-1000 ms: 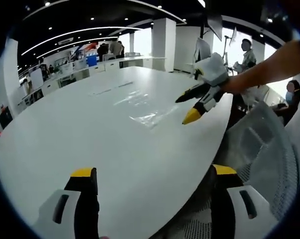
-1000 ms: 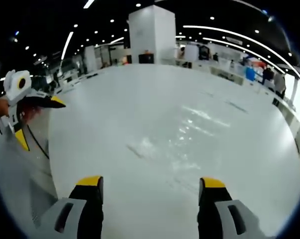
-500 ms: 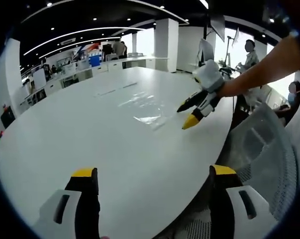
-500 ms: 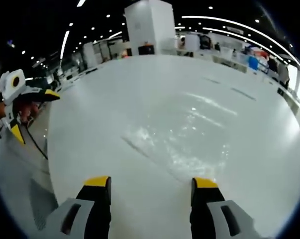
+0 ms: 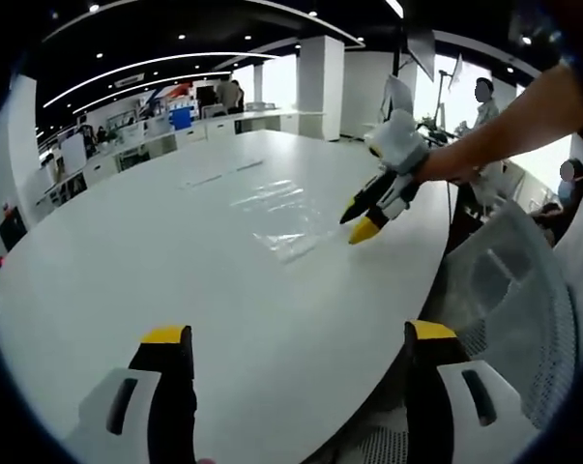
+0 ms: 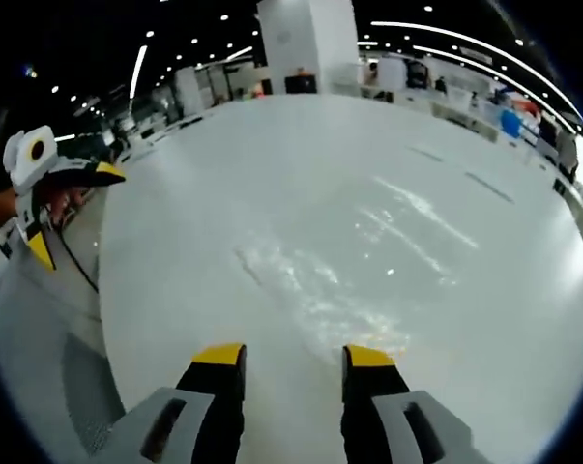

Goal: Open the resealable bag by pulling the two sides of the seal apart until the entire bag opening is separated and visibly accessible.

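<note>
A broad white oval bench (image 5: 127, 271) carries a clear resealable bag (image 5: 286, 227), lying flat near the curved edge (hard to make out against the glossy top, mostly glints and creases).

Clear resealable bag (image 5: 283, 220) (image 6: 335, 290) lying flat on white table, seal state unclear.

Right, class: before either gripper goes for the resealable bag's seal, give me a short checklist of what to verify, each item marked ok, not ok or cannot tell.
1. Clear bag lies flat on the white table: ok.
2. Right gripper close to the bag's near edge, jaws parted: ok.
3. Right gripper has hold of a seal side: not ok, nothing between its jaws.
4. Left gripper near the bag: not ok, it sits far back by the table edge, wide open.
5. Which edge carries the seal: cannot tell, the plastic is too transparent.
</note>
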{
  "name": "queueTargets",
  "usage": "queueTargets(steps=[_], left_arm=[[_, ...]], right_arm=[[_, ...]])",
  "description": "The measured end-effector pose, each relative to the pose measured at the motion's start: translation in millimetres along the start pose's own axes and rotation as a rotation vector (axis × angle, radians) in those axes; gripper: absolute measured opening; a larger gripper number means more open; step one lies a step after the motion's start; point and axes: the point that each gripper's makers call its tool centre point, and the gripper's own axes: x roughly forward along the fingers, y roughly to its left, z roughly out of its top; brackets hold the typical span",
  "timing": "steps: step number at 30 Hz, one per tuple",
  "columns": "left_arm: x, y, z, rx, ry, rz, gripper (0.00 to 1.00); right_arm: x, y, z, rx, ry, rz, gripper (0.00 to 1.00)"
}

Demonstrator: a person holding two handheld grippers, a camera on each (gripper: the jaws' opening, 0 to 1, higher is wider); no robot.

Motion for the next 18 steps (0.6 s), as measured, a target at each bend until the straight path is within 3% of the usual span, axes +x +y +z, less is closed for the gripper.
queueTargets(steps=[3,9,18], left_arm=[[-0.1,0.7,-0.6,-0.003,0.001,0.001,0.89],[0.3,1.1,-1.4,-0.008,0.002,0.002,0.88],[3.3,-2.6,-1.7,-0.010,0.007,-0.005,0.86]], right_arm=[[0.4,-1.2,-3.4,-0.002,0.019,0.001,0.28],[-0.2,-8.8,-6.2,-0.169,0.064,-0.029,0.13],[0.8,-4.4,-5.7,-0.299,0.101,-0.008,0.02]])
